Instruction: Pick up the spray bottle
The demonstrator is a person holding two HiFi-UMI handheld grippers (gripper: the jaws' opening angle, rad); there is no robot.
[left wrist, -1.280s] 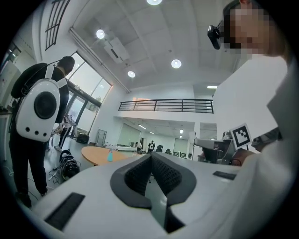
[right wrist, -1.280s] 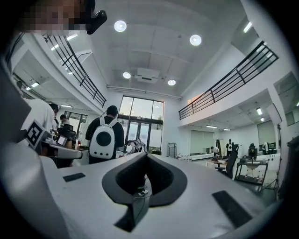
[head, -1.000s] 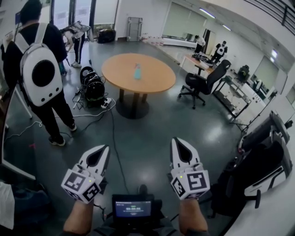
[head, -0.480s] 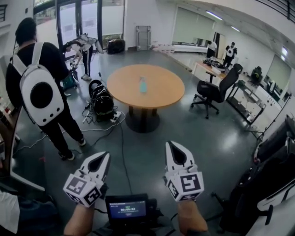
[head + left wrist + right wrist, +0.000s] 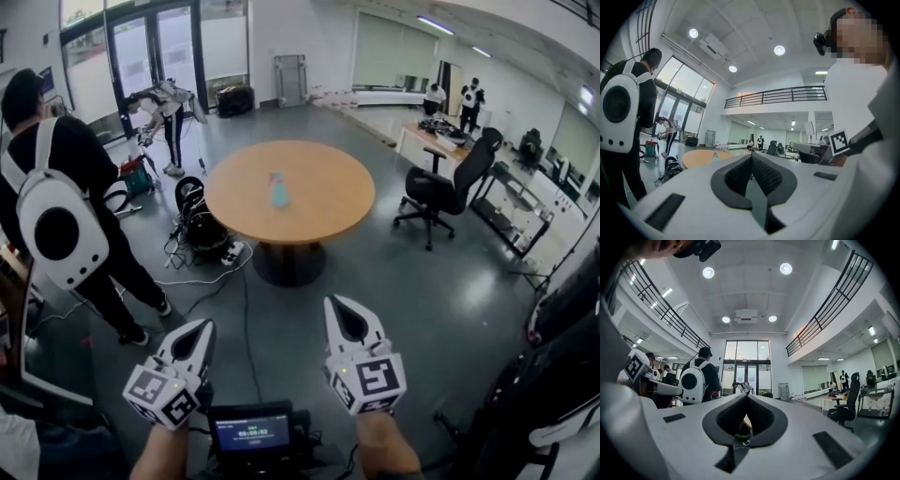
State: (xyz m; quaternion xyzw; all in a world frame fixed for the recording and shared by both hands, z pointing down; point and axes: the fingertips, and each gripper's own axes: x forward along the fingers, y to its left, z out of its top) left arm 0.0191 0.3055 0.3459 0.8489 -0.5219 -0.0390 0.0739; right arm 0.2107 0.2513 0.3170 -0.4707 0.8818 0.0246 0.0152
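Bottle (image 5: 278,190) seen on round worktop (image 5: 328,202) at 12 o'clock. Left gripper (image 5: 202,324) and right gripper (image 5: 337,302) held at 6 o'clock, fingers pressed together, empty.

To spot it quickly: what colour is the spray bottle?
The spray bottle is light blue; head view.

White left gripper (image 5: 206,323), white right gripper (image 5: 332,302), dark-padded jaws, black-and-white marker cubes (image 5: 161,396)
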